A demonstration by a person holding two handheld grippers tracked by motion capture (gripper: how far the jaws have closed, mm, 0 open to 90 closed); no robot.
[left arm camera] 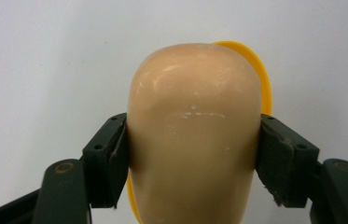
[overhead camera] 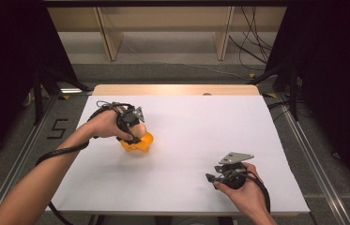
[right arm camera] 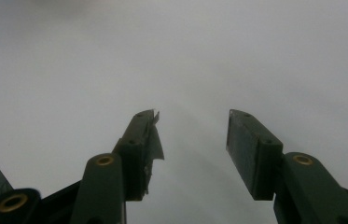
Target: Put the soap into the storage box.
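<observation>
My left gripper is at the left middle of the white table, shut on a smooth peach-coloured rounded object. Its two black jaws press the object's sides in the left gripper view. Directly beneath the object sits an orange-yellow bowl, whose rim shows behind it. Whether the object touches the bowl I cannot tell. My right gripper rests near the table's front right, open, with nothing between its fingers and only white surface ahead.
The table's wooden far edge shows beyond the white sheet. Past it stand wooden frame legs and loose cables on the floor. A metal rail runs along the right side.
</observation>
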